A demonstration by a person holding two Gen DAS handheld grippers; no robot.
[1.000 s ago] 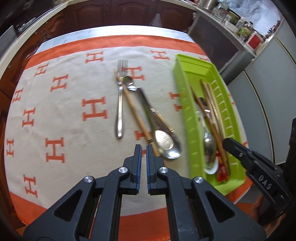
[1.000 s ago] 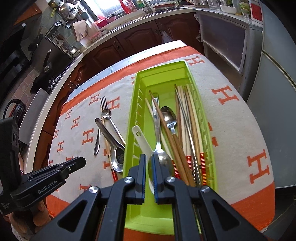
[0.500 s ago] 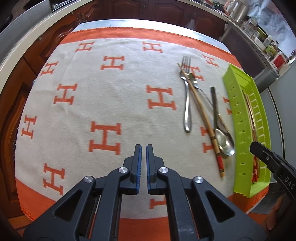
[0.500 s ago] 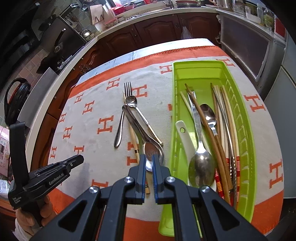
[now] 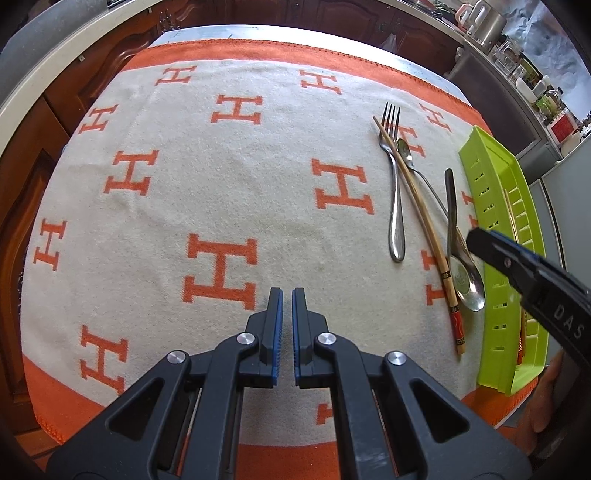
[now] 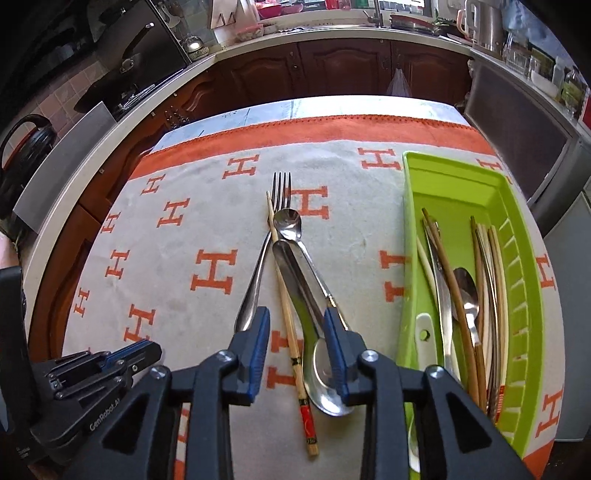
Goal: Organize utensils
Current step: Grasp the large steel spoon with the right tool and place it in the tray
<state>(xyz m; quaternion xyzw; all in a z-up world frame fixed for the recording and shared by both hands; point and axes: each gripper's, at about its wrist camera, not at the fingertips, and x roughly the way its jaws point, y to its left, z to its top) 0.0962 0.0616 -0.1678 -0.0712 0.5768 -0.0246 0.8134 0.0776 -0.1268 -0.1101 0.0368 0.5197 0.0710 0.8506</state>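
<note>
A fork [image 6: 258, 266], a wooden chopstick [image 6: 286, 306], a small spoon [image 6: 291, 221] and a large steel spoon [image 6: 303, 295] lie crossed on the cream and orange cloth. My right gripper [image 6: 296, 317] hovers open over them, its jaws astride the chopstick and the large spoon's handle, touching nothing. The green tray [image 6: 410, 229] to the right holds several spoons and chopsticks. My left gripper [image 5: 287, 295] is shut and empty over bare cloth, left of the fork [image 5: 395, 206], the chopstick [image 5: 424, 218], the large spoon [image 5: 461, 258] and the tray [image 5: 491, 221].
The cloth [image 5: 184, 184] covers a table with dark wood cabinets [image 6: 332, 70] behind and a metal cabinet [image 6: 517, 140] at the right. A hand [image 5: 546, 402] holds the right gripper's handle at the near right corner. A countertop with kitchenware [image 6: 258, 26] runs along the back.
The right gripper has moved left from above the tray to above the loose utensils and its jaws have opened. The left gripper has moved left, away from the utensils, still shut.
</note>
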